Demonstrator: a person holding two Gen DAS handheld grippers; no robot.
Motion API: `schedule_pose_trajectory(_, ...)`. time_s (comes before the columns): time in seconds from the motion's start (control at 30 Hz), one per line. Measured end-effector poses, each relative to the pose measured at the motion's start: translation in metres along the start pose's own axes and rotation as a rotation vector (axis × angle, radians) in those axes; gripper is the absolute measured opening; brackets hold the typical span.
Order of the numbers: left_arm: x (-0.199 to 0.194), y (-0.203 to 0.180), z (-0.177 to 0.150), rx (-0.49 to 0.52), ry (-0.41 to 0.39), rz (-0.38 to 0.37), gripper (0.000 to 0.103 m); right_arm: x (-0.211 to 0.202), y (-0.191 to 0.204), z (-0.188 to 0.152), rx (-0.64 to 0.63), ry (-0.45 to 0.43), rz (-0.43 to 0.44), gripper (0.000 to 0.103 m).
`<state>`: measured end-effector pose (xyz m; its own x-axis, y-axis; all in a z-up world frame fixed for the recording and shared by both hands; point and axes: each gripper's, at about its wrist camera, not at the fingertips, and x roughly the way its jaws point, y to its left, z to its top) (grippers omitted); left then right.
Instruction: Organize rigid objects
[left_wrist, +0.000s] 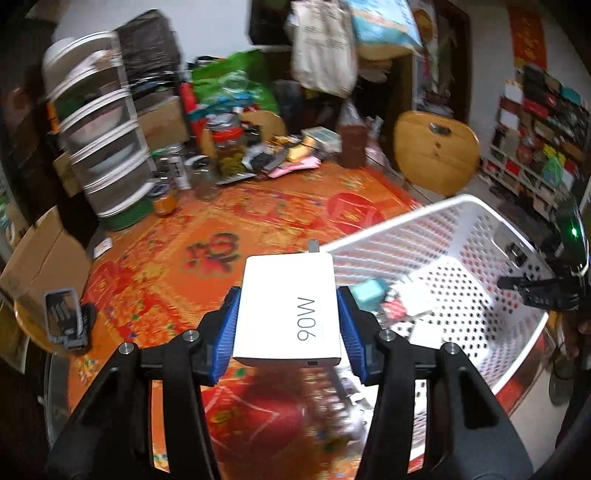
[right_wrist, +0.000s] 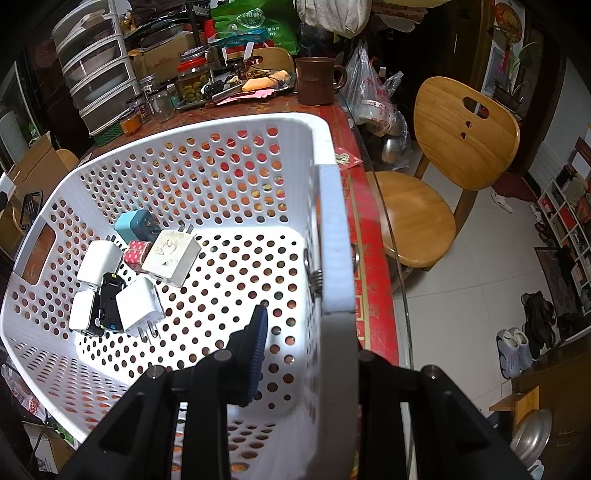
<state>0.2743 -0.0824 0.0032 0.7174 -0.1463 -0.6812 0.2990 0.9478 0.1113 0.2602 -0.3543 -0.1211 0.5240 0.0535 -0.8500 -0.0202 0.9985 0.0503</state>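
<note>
Left gripper (left_wrist: 288, 325): blue pads clamped on the white 90W charger (left_wrist: 288, 310), held above the orange tablecloth (left_wrist: 207, 229), just left of the white basket (left_wrist: 461, 236).

Carry it right, clear the rim, and lower it beside the chargers (right_wrist: 140, 273) already inside (release low).

Right gripper (right_wrist: 306, 354): pinching the basket's right wall, steadying it.

Far right: wooden chair (right_wrist: 436, 177), tiled floor.

Smooth white plastic charger (left_wrist: 288, 310), perforated basket (right_wrist: 229, 129)

White 90W charger (left_wrist: 290, 308) level above tablecloth; six small plugs clustered inside white perforated basket (right_wrist: 334, 236).
</note>
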Motion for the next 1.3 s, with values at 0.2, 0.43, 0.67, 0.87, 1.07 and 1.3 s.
schedule_pose_trajectory(0.2,0.043,-0.058,0.008,0.074,0.117,-0.073,0.048,-0.001,0.001,0.001,-0.002,0.002,0.002,0.027)
schedule_pose_trajectory(0.43,0.091,-0.098,0.007,0.174,0.258,-0.07,0.048,-0.001,0.002,0.001,-0.005,0.002,0.004,0.027)
schedule_pose_trajectory(0.67,0.115,-0.11,0.003,0.206,0.345,-0.057,0.048,-0.001,0.002,0.001,-0.011,0.002,0.014,0.027)
schedule_pose_trajectory(0.87,0.113,-0.107,0.003,0.207,0.333,-0.06,0.056,0.0,0.003,0.002,-0.013,0.0,0.017,0.027)
schedule_pose_trajectory(1.07,0.104,-0.107,0.006,0.212,0.3,-0.064,0.09,0.0,0.003,0.002,-0.011,0.003,0.016,0.027)
schedule_pose_trajectory(1.3,0.08,-0.093,0.004,0.144,0.205,-0.107,0.098,-0.001,0.003,0.004,0.004,0.007,0.014,0.044)
